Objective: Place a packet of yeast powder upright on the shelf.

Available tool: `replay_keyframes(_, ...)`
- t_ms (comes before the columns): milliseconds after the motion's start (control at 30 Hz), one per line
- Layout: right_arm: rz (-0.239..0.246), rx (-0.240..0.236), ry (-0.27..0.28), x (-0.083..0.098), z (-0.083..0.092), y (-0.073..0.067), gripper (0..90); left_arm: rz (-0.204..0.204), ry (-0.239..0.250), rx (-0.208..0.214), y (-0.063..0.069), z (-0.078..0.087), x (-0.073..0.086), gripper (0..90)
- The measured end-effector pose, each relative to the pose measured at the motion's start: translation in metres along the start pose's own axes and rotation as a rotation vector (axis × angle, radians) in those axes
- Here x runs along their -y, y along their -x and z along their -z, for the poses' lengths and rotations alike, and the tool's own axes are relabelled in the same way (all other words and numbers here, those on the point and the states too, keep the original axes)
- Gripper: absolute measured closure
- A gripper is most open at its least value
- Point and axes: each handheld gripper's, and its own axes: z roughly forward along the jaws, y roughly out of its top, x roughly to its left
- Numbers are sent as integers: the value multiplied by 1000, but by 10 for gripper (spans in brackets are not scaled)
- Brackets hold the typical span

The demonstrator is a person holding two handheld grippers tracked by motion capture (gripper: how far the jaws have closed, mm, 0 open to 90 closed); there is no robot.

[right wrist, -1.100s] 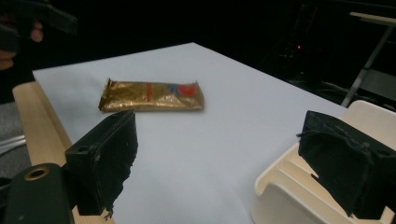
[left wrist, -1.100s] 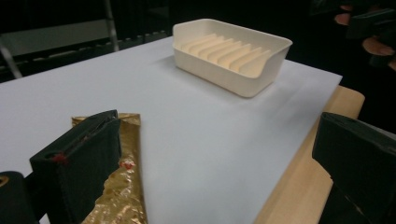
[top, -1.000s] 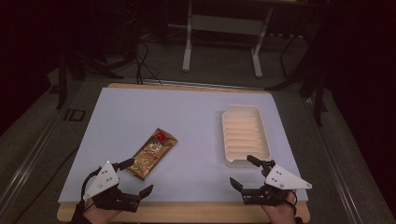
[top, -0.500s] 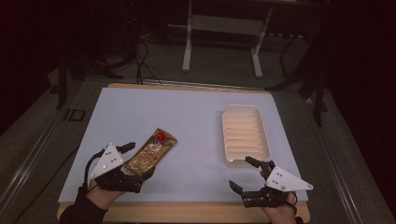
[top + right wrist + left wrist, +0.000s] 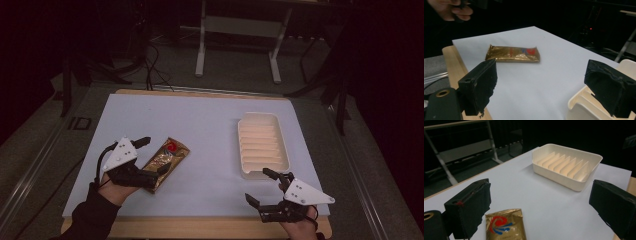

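Advancing since the earlier frame, the left tool (image 5: 152, 156) is now straddling the gold packet (image 5: 166, 156) near the surface's (image 5: 200, 120) front-left corner, jaws wide; the right tool (image 5: 262, 186) is hovering wide at the front edge.

A gold foil packet (image 5: 512, 54) with a red logo lies flat on the white table mat (image 5: 554, 72), beyond the right gripper (image 5: 544, 87), whose two black jaws stand wide apart. A cream tray's rim (image 5: 580, 106) sits beneath the right-hand jaw, while a hand (image 5: 450, 10) shows far beyond the left-hand jaw
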Motion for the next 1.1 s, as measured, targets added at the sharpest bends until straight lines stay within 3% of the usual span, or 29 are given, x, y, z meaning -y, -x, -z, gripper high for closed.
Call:
replay_keyframes(267,-5,-5,-4,0,0,0,135,-18,-20,21,-8,-22,0,47)
replay_keyframes(400,-12,-14,-7,0,0,0,136,-33,-44,8,-12,-32,-1,47)
replay_keyframes(567,-9,-8,-2,0,0,0,135,-29,-62,19,-18,-40,-2,49)
replay_keyframes(800,-12,-15,-14,1,-2,-1,136,-15,-96,-8,-33,-57,1,58)
replay_keyframes(1033,-7,-15,-4,1,-1,-1,137,-4,-126,-20,-48,-72,14,125)
replay_keyframes(1100,-7,-16,-4,1,-1,-1,137,22,-128,12,-54,-75,18,165)
